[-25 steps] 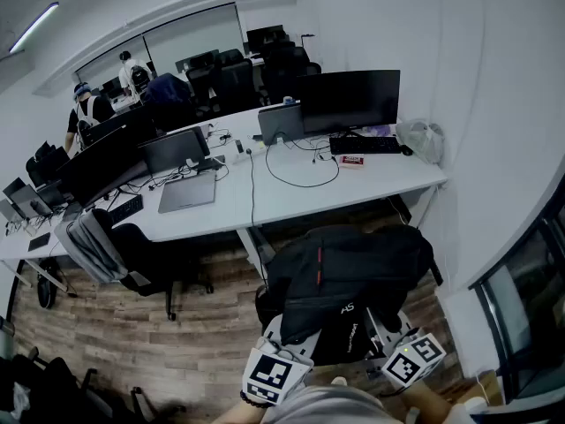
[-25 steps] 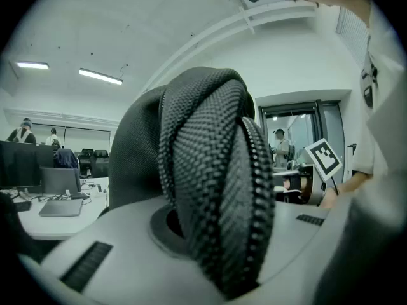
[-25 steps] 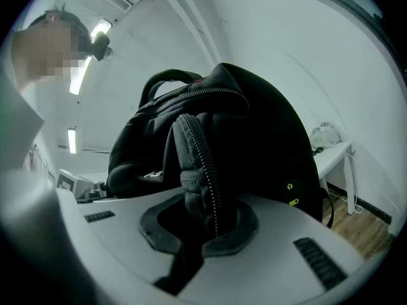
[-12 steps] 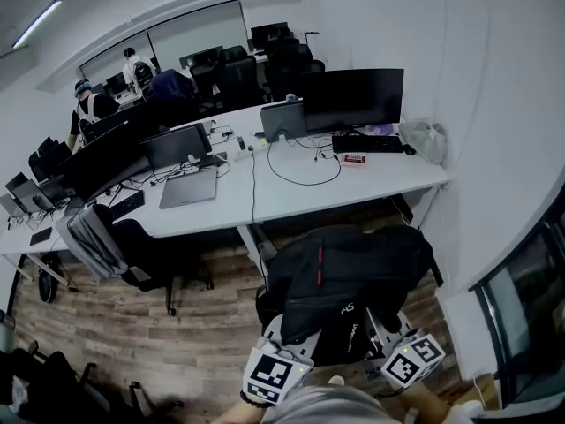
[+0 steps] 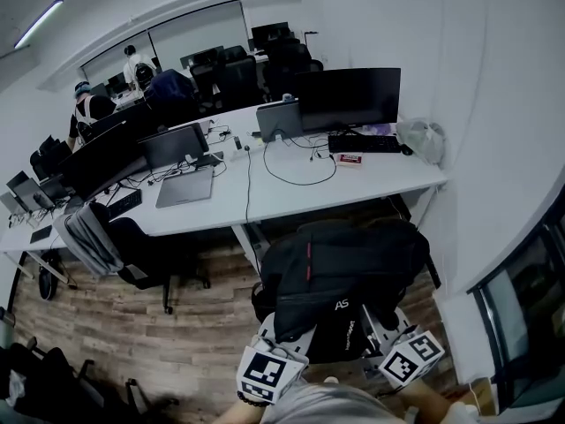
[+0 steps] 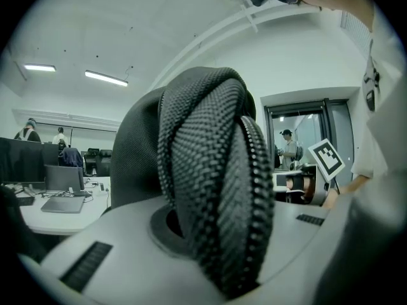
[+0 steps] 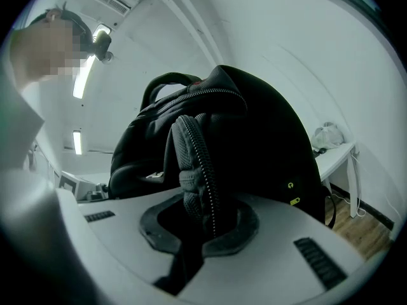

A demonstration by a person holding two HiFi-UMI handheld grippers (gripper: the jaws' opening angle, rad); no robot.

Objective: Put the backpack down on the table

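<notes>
Holding the black fabric backpack (image 5: 344, 276) up before me, I have my left hand-held gripper (image 5: 281, 341) and right hand-held gripper (image 5: 381, 329) each clamped on a padded mesh strap (image 6: 210, 170) of it. It hangs just short of the long white counter (image 5: 291, 197), not on it.

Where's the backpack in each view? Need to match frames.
Head view: backpack bottom centre, held over the floor in front of the white table.
Left gripper view: centre, its mesh strap pinched in the left claw; table far left.
Right gripper view: centre, black body above the right claw, strap in its jaws; table at right.
Shared landmark: the white table.
</notes>
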